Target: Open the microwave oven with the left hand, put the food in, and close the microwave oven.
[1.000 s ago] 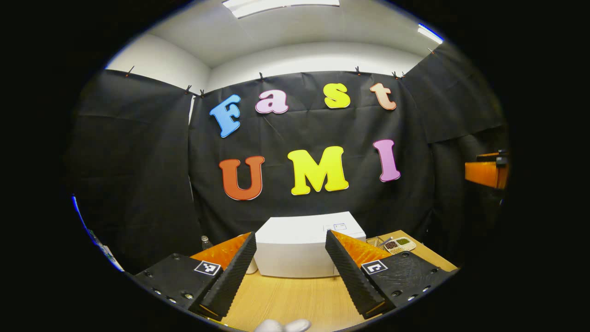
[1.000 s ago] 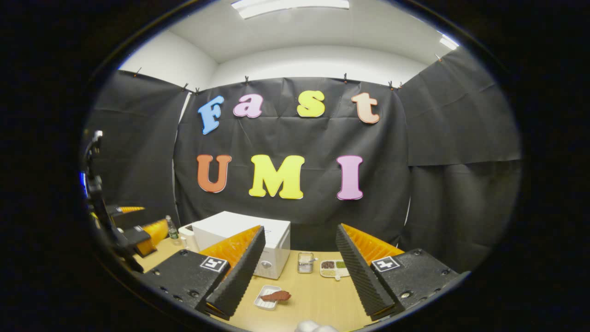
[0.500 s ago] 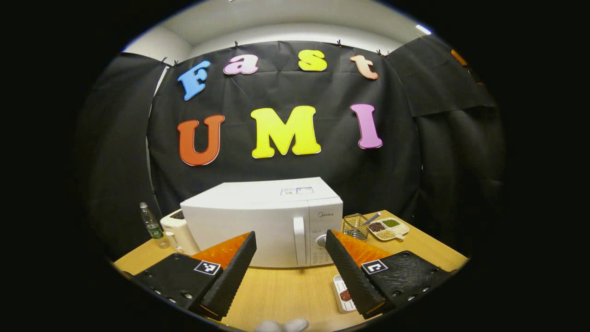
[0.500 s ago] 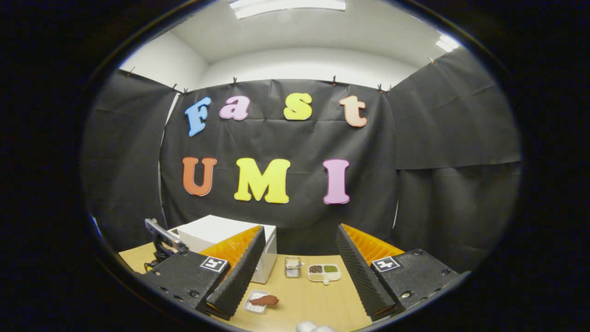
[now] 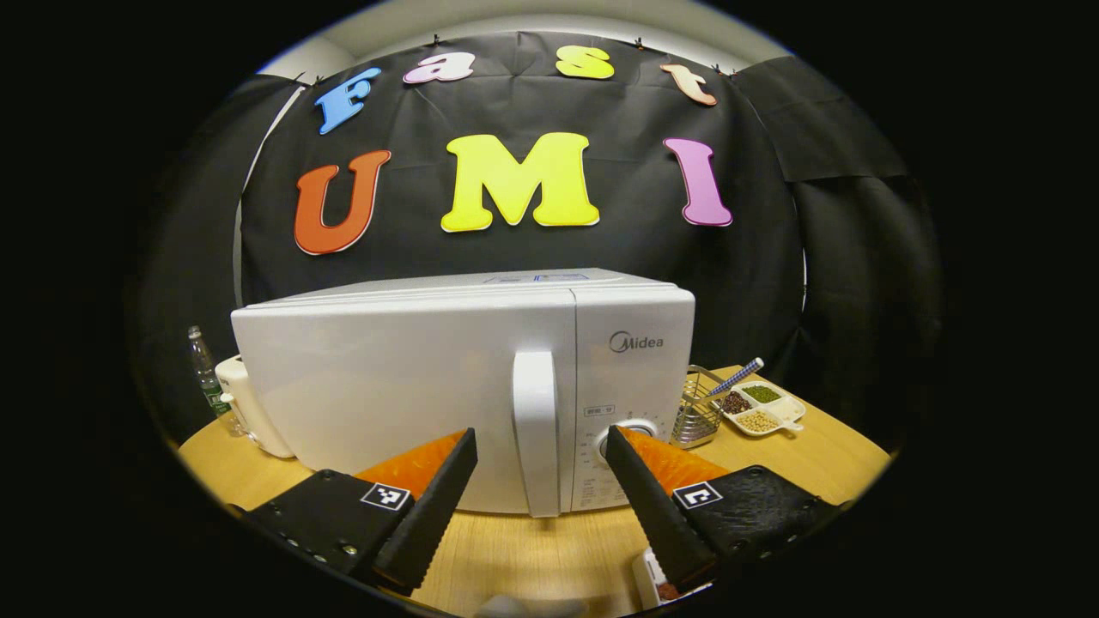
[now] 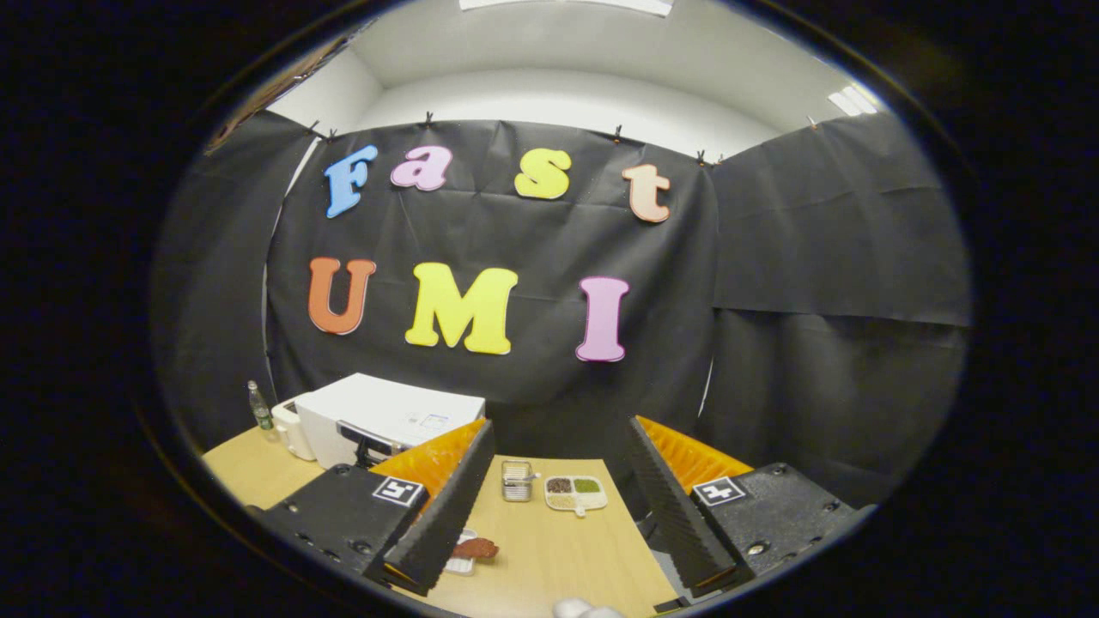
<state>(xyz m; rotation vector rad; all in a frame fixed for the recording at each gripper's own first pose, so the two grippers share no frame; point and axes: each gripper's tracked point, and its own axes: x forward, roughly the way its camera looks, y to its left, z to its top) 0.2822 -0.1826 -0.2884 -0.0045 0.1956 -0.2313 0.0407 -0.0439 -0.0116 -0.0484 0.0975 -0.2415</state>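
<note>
White box-shaped microwave oven [image 5: 412,386], door shut, is set on wooden table [image 5: 532,549]; its vertical handle [image 5: 537,429] is framed by spread-fingered left gripper [image 5: 539,468]. Right gripper [image 6: 558,463] is held apart-fingered above brown food [image 6: 476,548].

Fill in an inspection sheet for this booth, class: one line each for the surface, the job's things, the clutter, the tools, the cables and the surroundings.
Surface: wooden table, bare in front of the microwave.
Job's things: white microwave, door shut, upright handle untouched; food on a small white tray at the near edge.
Clutter: water bottle and white appliance to the microwave's left; wire basket and divided dish of beans to its right.
Tools: left tool open, the handle framed between its fingers, no contact; right tool open, empty, above the table.
Cables: nothing seen.
Surroundings: black cloth wall, white ceiling above.
</note>
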